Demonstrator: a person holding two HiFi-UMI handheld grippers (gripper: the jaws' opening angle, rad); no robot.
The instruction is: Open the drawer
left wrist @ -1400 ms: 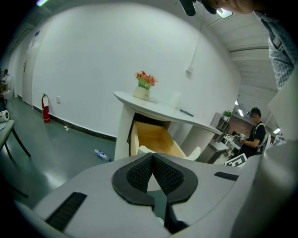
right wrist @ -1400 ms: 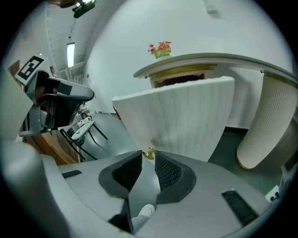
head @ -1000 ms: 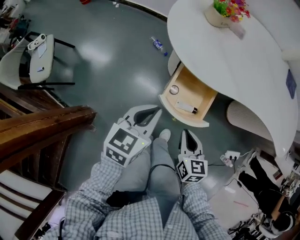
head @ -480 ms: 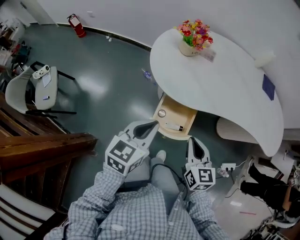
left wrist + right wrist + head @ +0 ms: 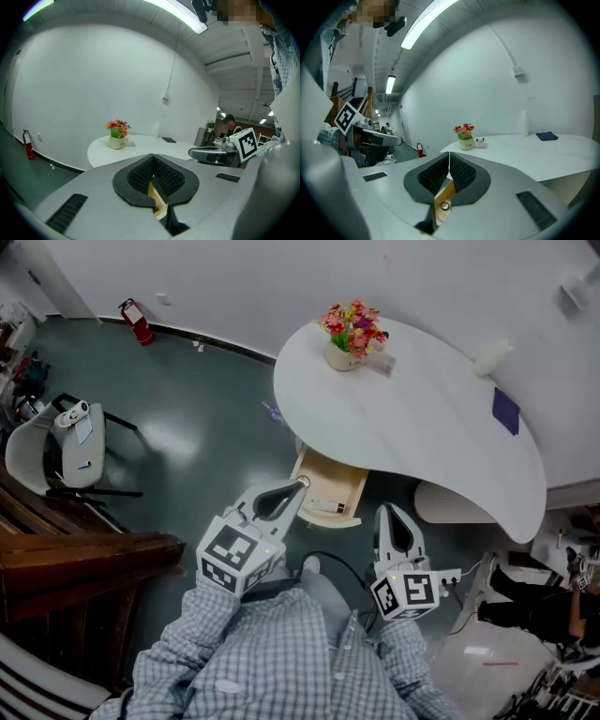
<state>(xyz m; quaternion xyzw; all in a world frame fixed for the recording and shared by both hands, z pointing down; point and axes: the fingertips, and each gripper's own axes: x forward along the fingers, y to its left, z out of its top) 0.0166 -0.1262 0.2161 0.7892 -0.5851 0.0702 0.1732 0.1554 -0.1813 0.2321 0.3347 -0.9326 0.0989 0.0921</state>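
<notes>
While the drawer (image 5: 339, 484) stands open under the white counter (image 5: 422, 418), left gripper (image 5: 294, 487) and right gripper (image 5: 392, 512) hover closed and empty

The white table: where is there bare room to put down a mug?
The table is mostly bare: the wide middle and near edge, between the flower pot and the blue pad, are free. It is busier along the far edge, by the flower pot and a white roll. The open drawer below holds things.
</notes>
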